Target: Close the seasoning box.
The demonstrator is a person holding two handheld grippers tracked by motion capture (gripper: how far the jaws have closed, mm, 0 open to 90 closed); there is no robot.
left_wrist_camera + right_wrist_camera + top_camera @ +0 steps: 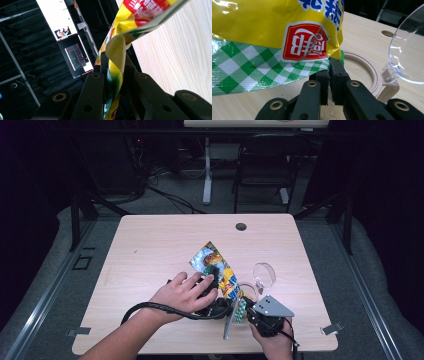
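The snack bag point(216, 268) looks light, crinkly and slippery, best taken by its flat sealed edges. It is held just above the surface point(150, 250), between both tools. The left tool point(115, 75) is clamped on a folded yellow edge; the right tool point(329, 72) pinches the green-checked bottom seam, near a clear-lidded container point(407, 50).

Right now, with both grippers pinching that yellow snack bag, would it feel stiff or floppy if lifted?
Probably floppy: the yellow foil snack bag creases and twists where the left gripper clamps it. Likely light, since its green-checked edge hangs from a pinch. The glossy film looks slippery.
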